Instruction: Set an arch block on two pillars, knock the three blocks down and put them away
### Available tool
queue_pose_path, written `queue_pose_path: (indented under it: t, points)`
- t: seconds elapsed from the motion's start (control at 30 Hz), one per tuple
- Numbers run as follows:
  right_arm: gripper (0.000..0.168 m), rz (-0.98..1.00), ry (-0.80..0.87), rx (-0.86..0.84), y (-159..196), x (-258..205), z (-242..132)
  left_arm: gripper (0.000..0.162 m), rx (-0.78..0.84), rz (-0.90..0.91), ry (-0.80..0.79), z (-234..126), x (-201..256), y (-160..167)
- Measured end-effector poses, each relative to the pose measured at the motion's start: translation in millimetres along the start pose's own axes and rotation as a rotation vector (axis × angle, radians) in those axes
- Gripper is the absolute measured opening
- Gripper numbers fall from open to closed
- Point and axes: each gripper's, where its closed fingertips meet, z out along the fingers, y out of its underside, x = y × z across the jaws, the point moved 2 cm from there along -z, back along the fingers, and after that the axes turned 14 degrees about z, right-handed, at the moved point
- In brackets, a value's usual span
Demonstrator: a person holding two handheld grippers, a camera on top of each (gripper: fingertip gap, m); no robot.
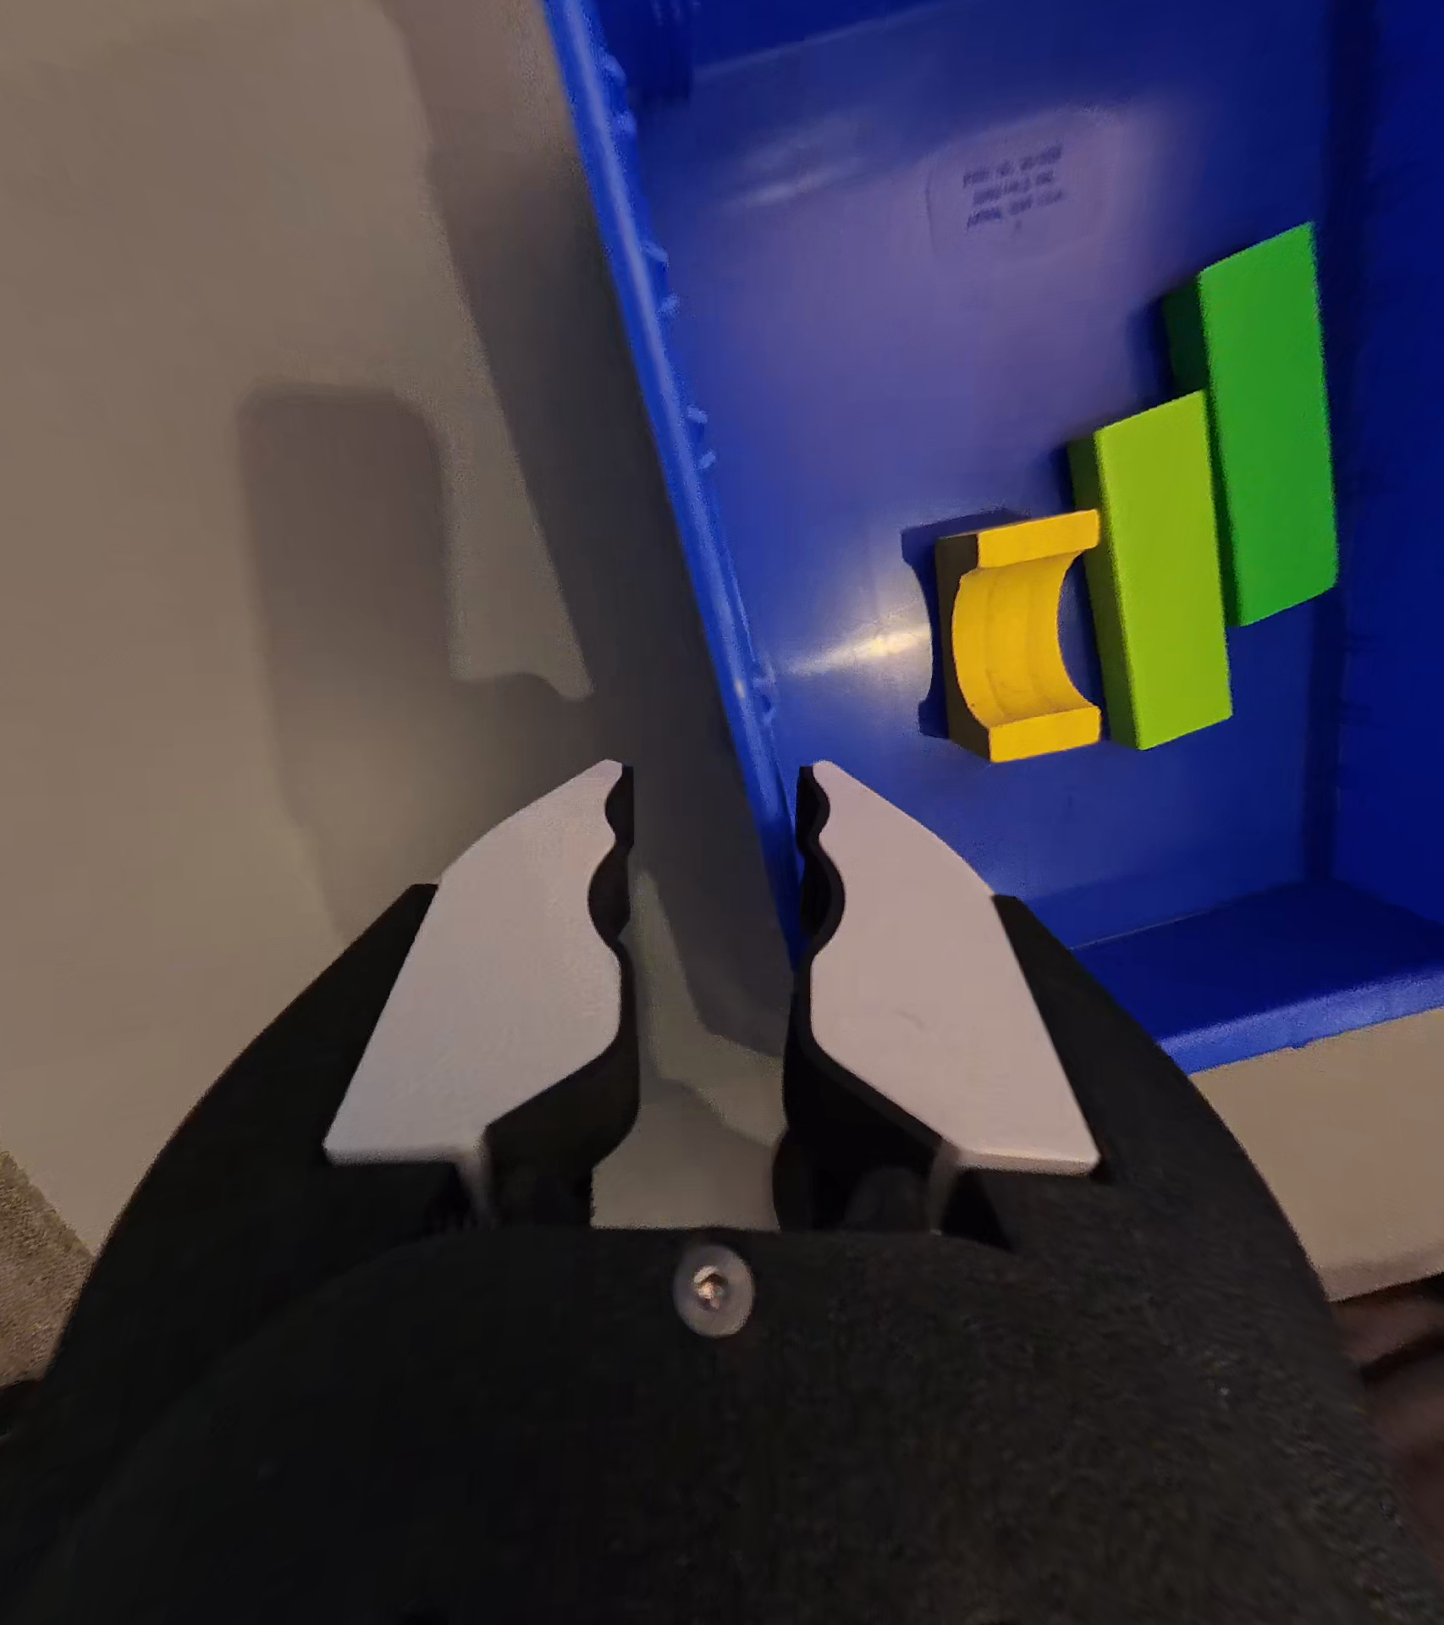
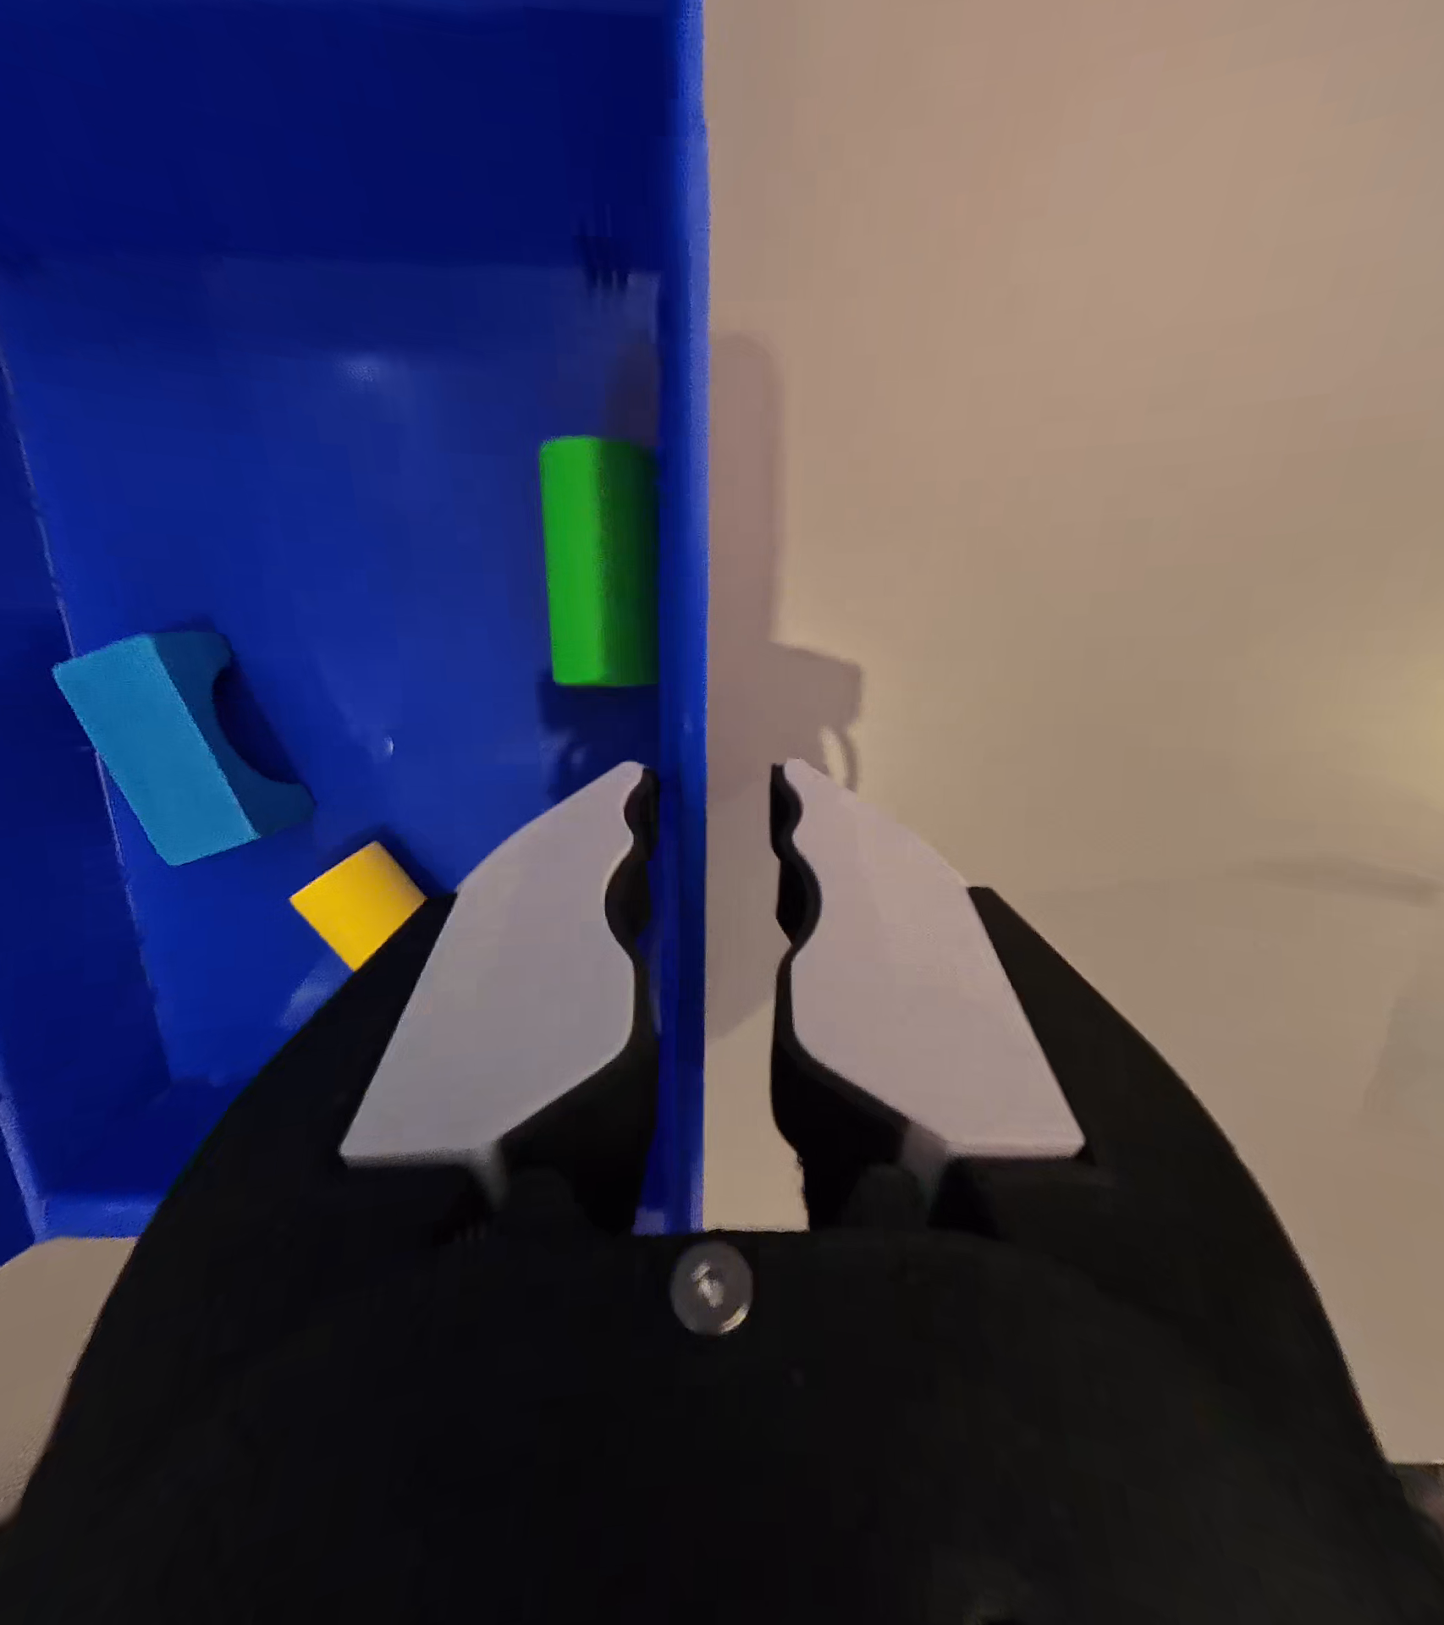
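pale tabletop point(image 1: 173, 528) carries a blue bin point(image 1: 877, 308), and soft shadows of the tools fall on the bare surface beside it. in the left wrist view the bin's floor holds a yellow arch block point(image 1: 1022, 633) lying on its side, touching a light green block point(image 1: 1154, 572), which in turn lies against a darker green block point(image 1: 1264, 422) to the far right. the right wrist view shows a bin floor with a blue arch block point(image 2: 164, 747), a yellow block point(image 2: 358, 897) nearer, and a green cylinder point(image 2: 600, 563) against the right wall; whether this is the same compartment i cannot tell.

the left gripper point(image 1: 714, 774) is spread and holds nothing, hovering over the bin's left wall. the right gripper point(image 2: 714, 774) is likewise spread and empty, straddling the bin's right wall.

nothing stands on the table. judging from that, either building has not begun or everything is already put away; the frames alone do not settle which.
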Motion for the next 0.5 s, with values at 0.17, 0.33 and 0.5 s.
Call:
queue_pose_path:
  t: [0.17,0.33,0.5]
  points:
    - [0.027,-0.021,0.011,0.301,-30.1,-9.7,-49.8,0.038,0.227,0.016,-0.109,-56.4,-2.8,-12.5]
    - [0.03,-0.1,0.061,0.646,-48.7,-24.1,-112.7,0.038,0.515,0.058,-0.205,-114.8,7.2,-34.4]
    - [0.035,-0.196,0.041,0.891,-50.7,-48.8,-157.6,0.036,0.833,0.108,-0.347,-175.4,19.2,-49.2]
